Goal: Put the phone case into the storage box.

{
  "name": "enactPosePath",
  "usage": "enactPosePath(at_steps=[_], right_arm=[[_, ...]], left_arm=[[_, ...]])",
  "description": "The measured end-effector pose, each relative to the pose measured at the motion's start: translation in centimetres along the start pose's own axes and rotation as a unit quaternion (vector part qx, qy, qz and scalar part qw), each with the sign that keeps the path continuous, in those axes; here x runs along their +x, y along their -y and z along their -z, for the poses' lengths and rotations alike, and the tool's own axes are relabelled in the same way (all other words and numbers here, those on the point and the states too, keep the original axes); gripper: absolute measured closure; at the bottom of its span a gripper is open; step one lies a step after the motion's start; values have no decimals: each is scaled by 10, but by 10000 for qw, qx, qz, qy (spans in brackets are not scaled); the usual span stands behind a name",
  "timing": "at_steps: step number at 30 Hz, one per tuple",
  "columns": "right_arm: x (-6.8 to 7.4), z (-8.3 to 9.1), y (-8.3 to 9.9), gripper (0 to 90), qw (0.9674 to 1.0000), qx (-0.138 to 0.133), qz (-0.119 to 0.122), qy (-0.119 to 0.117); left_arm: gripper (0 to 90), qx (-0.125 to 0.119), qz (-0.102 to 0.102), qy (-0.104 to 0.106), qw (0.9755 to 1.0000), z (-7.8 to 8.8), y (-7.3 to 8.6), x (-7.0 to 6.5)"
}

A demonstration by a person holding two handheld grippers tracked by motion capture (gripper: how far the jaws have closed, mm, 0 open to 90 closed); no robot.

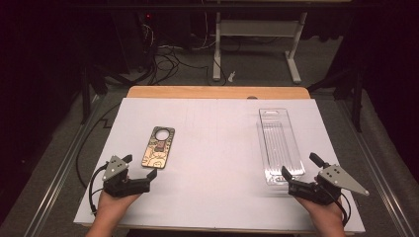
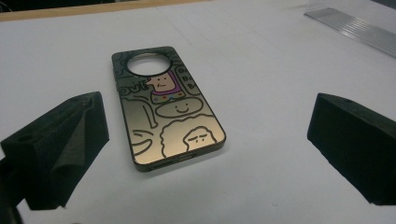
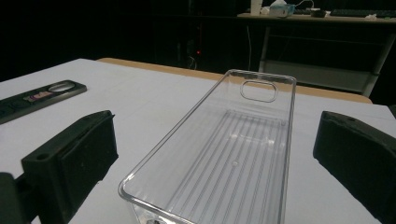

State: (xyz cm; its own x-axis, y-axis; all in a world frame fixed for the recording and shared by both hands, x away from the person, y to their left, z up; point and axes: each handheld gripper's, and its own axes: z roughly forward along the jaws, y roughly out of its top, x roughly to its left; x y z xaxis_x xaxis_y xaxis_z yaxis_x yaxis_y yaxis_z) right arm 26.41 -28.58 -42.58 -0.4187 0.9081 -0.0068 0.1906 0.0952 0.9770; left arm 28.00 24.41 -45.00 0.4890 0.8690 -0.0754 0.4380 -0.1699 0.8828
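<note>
One phone case (image 1: 158,146) and one clear plastic tray (image 1: 279,144) are seen on the table (image 1: 217,148), with two claws held near the table's near edge. The phone case lies flat toward the table's left side, between the near and far edges, its round camera cut-out turned to the far edge. It is a thin rounded rectangle with a glossy golden-brown face, black cartoon outlines and a small purple figure below the cut-out. The left claw (image 1: 140,166) is held near the near-left corner, its jaws spread wide apart with nothing between them; in the left gripper view the phone case (image 2: 166,106) is seen just ahead of the jaws, apart from both. The tray is long, narrow and transparent, with a ribbed floor and a slot-shaped handle hole in its far end wall; it lies toward the table's right side, lengthwise from near to far edge. The right claw (image 1: 299,167) is held at the tray's near end, jaws wide apart, one to each side of the tray (image 3: 224,154) in the right gripper view; contact cannot be told. The table is covered by a smooth white sheet, with a wooden strip showing along the far edge. The phone case and tray are well apart, with bare sheet between them.
</note>
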Motion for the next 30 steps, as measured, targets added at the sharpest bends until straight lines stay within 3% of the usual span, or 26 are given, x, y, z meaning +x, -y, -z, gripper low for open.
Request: enactPosePath(at_steps=[20,30], right_arm=[[2,-2,0,0,9999,53,85,52],[2,-1,-1,0,9999,56,73,74]], left_arm=[[3,410,-65,-145,9990,-5,-1,0],[13,799,169,-209,9964,-8,0,8]])
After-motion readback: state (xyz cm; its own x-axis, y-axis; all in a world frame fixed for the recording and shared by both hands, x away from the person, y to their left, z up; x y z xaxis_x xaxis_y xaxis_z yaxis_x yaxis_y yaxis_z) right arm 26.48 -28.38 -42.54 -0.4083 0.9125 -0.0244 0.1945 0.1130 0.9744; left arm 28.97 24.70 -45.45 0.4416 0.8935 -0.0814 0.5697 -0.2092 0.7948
